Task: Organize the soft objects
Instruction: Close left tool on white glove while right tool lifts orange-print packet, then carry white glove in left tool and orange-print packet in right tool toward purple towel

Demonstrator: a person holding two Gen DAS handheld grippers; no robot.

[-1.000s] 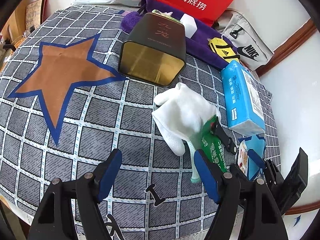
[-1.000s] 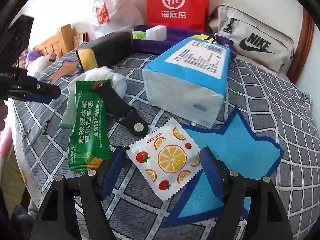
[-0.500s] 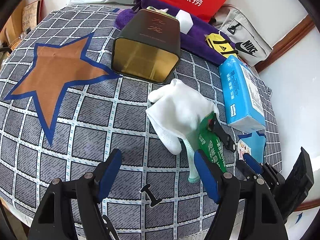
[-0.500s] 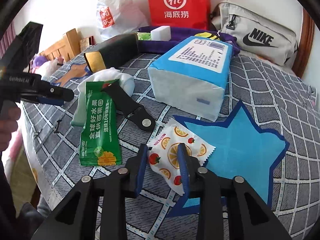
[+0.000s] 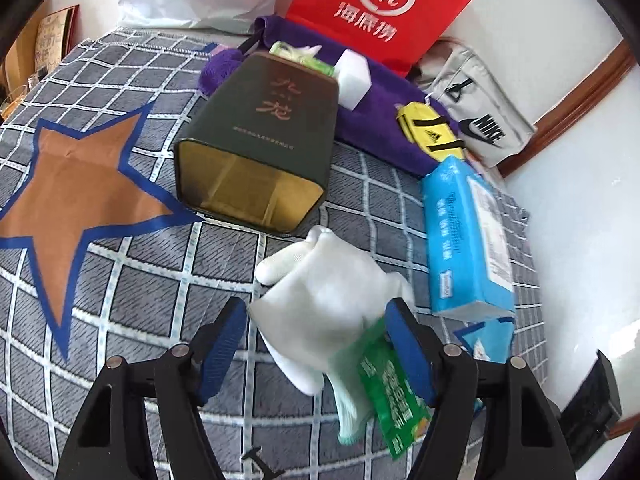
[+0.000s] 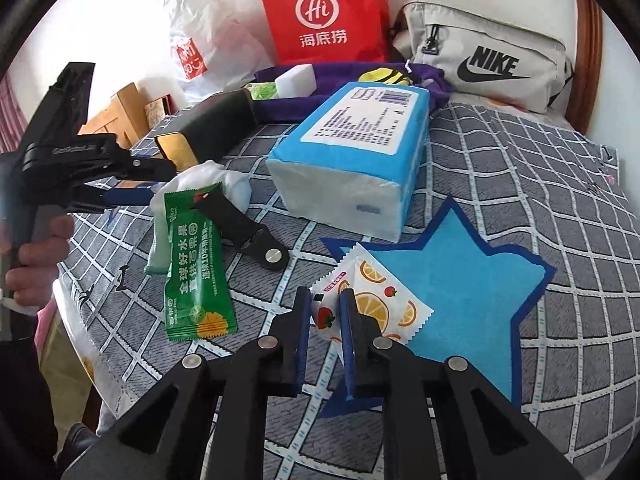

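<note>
A white glove point(image 5: 324, 300) lies on the checked cloth, also in the right wrist view point(image 6: 216, 180). My left gripper point(image 5: 316, 344) is open, its blue pads on either side of the glove's near end. A green snack packet point(image 5: 392, 392) point(image 6: 196, 264) lies partly on the glove. My right gripper point(image 6: 326, 320) is shut on the corner of a white fruit-print sachet point(image 6: 380, 300), lifted slightly over the blue star patch point(image 6: 472, 280). A blue tissue pack point(image 6: 356, 156) point(image 5: 464, 240) lies behind.
A dark open tin point(image 5: 260, 152) lies on its side behind the glove. A black strap point(image 6: 244, 224) crosses the green packet. A purple towel point(image 5: 380, 100), white sponge point(image 6: 296, 80), red bag point(image 6: 324, 12) and grey Nike pouch point(image 6: 488, 60) sit at the back. Brown star patch point(image 5: 80, 184) at left.
My right gripper closed on the fruit-print sachet and raised its corner. My left gripper moved forward until its open pads straddle the white glove.
</note>
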